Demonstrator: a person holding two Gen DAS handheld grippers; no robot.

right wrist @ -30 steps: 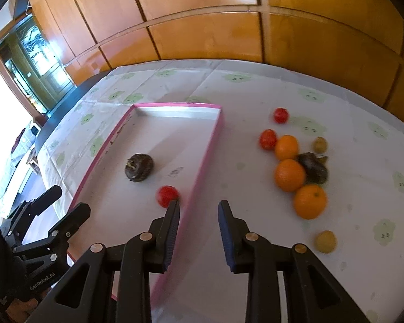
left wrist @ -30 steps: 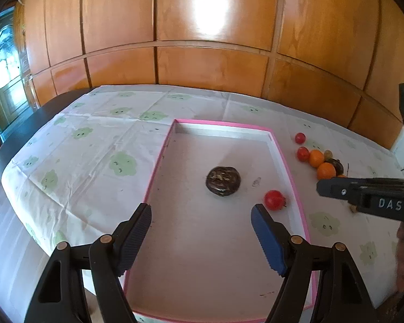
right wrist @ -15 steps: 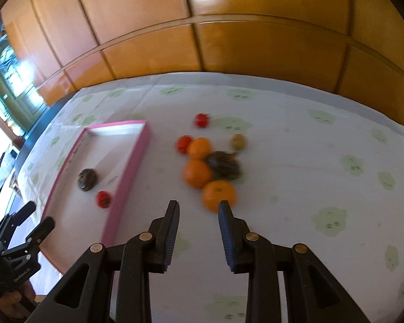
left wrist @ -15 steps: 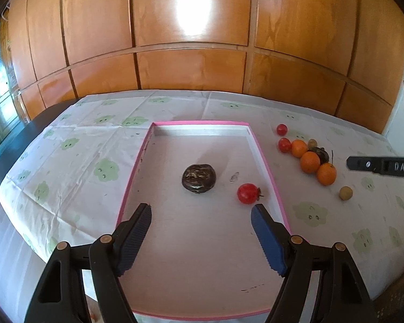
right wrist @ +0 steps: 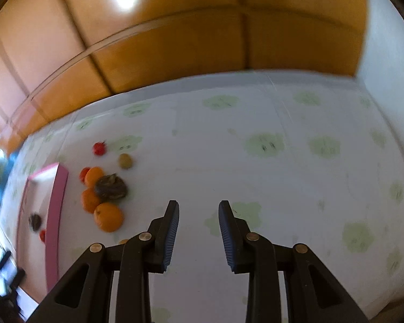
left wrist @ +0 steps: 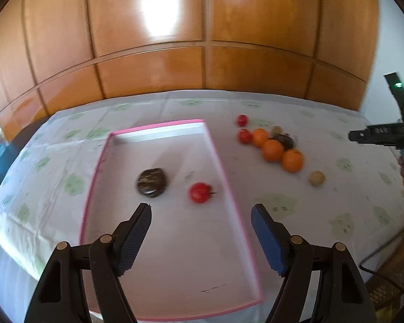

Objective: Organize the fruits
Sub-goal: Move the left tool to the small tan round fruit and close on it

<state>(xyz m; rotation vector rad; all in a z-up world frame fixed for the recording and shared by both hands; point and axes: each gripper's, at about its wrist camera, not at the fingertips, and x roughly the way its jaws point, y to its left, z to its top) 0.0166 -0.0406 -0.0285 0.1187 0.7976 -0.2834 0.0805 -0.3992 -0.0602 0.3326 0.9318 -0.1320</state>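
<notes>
A pink-rimmed white tray [left wrist: 223, 172] holds a dark round fruit [left wrist: 151, 182] and a red fruit [left wrist: 200, 192]. My left gripper [left wrist: 201, 211] hangs open above the tray's near half, with nothing between its fingers. To the right of the tray, on the cloth, lie three oranges [left wrist: 292, 160], a dark fruit [left wrist: 284, 140], two small red fruits [left wrist: 242, 119] and a pale small fruit [left wrist: 317, 178]. My right gripper [right wrist: 198, 207] stands over bare cloth, jaws narrowly apart and empty. The oranges [right wrist: 108, 216] and the tray [right wrist: 57, 202] lie to its left.
A white tablecloth [right wrist: 282, 161] with green prints covers the table. Wooden wall panels [left wrist: 202, 67] rise behind it and a white wall [right wrist: 385, 53] stands at the right. The right tool's black body [left wrist: 382, 132] and a hand show at the edge of the left wrist view.
My right gripper has swung right, from the tray's edge to bare cloth beyond the loose fruits. The left gripper has shifted and rolled a little above the tray. Both are still empty.
</notes>
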